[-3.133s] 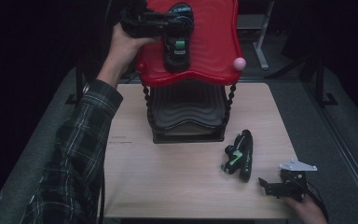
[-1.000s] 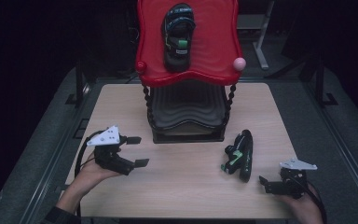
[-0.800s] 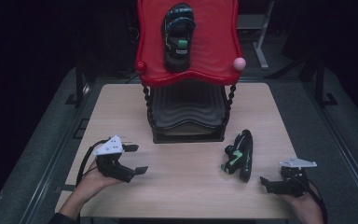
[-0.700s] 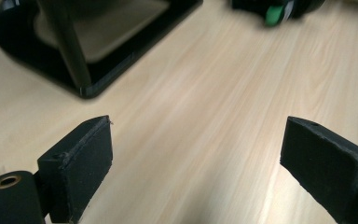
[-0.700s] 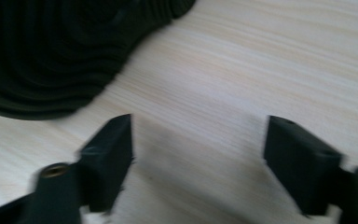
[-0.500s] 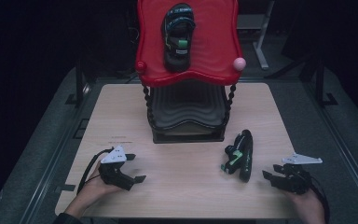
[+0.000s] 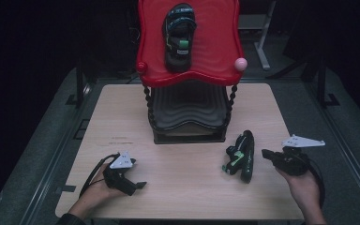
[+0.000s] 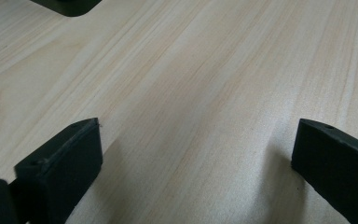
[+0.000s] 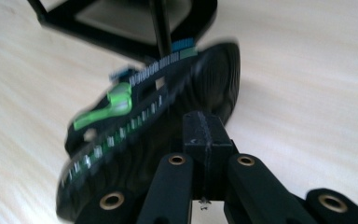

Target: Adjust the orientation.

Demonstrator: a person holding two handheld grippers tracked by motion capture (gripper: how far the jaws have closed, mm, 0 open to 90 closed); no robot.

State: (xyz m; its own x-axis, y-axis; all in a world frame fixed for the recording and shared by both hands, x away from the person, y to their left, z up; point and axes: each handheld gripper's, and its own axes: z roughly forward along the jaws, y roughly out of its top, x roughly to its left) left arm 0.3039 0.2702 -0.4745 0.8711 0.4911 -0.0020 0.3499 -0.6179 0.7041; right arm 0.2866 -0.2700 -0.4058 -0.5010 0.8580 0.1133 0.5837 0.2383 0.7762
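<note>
1. Step in hand: one sandal (image 7: 179, 37) lies on the red tray (image 7: 218, 56) atop the black stand (image 7: 187, 119); its mate, the second sandal (image 7: 240, 155), lies on its side on the wooden table (image 7: 187, 187), just beside the right gripper (image 7: 267, 153).
2. Gripper states: the right gripper's jaws have just been closing and meet on nothing. The left gripper (image 7: 138, 185) rests low on the table, jaws spread, empty.
3. Next move, judged: reopen the right jaws and pinch the second sandal.
4. Materials: ribbed dark sole, green strap tab; glossy wavy-edged tray; pale wood grain.
</note>
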